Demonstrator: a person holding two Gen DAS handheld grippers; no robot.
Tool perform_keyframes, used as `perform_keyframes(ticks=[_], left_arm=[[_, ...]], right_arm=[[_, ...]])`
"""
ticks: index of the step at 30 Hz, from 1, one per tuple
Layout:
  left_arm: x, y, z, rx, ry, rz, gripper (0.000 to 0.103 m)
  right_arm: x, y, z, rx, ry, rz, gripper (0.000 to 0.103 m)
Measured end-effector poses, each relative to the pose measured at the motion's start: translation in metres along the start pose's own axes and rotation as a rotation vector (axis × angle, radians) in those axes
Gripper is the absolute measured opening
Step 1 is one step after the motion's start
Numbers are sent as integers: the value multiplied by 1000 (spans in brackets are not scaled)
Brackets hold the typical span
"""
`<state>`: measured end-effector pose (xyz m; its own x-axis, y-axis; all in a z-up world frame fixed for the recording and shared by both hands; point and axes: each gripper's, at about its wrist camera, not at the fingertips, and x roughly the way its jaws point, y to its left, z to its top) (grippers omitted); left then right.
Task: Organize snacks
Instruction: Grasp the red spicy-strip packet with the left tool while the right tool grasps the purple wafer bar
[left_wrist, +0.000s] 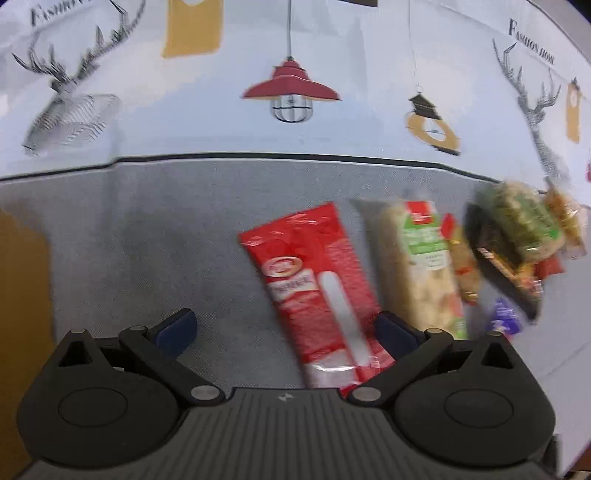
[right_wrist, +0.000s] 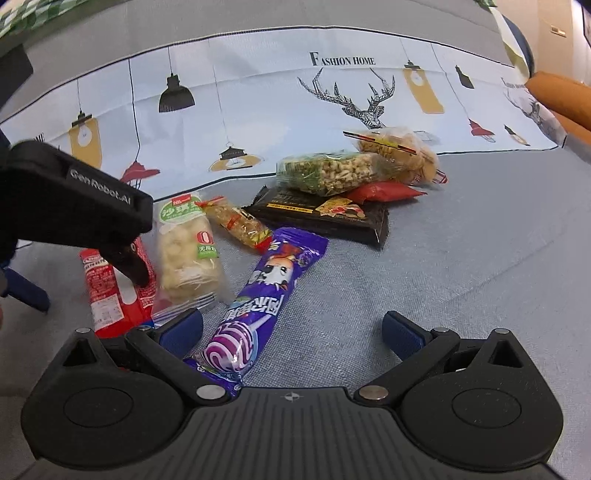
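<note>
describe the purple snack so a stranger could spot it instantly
On the grey surface, below the lamp-and-deer printed cloth, snacks lie in a cluster. Nearest the right gripper lies the purple lollipop packet, long and slim. It is the only purple wrapper, with a swirl lollipop picture.

Illumination is even and diffuse in both views, with soft shadows only. The left wrist view shows motion blur: the red snack packet (left_wrist: 317, 288) and the pile of snacks (left_wrist: 517, 240) are smeared. The right wrist view is sharp. Glare marks the purple lollipop wrapper (right_wrist: 266, 295). Fisheye distortion bends the printed cloth (right_wrist: 258, 110) at the edges.
</note>
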<state>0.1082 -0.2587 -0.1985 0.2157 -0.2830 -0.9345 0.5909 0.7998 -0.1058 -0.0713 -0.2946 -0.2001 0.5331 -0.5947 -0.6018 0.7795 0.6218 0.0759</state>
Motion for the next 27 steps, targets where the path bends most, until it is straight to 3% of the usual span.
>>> perform_keyframes(ticks=[2,7,15,16,17,18,19,20,21,24,27], left_arm=[[-1,-3,5,-14,-15,-41,103],[10,-21,11,40,-10,95,103],[0,-23,10,78,-10,97,103],[-2,-23,11,86,-4,102,102],[-4,-19,13,88,-5,104,94],[-7,-19,15,89,-28,99,65],[-16,-19,14,94,-62,95,49],[-21,-20,13,99,-71,100,47],[-25,-18,12,97,-78,94,46],[-42,-10,2,92,-137,82,44],[-73,-5,-14,102,-184,69,44]], right_arm=[[1,2,0,-5,-1,-9,103],[3,1,-2,-19,-10,-8,103],[5,-1,-2,-20,-15,-14,103],[5,-1,-3,-21,-19,-13,103],[5,-2,-3,-22,-21,-11,102],[4,-2,-3,-23,-25,-12,92],[2,-3,-4,-23,-44,-15,79],[-1,-3,-4,-29,-67,-6,38],[-3,-3,-3,-41,-78,24,22],[-7,-8,-2,-5,-93,72,22],[-20,-16,3,49,-183,82,22]])
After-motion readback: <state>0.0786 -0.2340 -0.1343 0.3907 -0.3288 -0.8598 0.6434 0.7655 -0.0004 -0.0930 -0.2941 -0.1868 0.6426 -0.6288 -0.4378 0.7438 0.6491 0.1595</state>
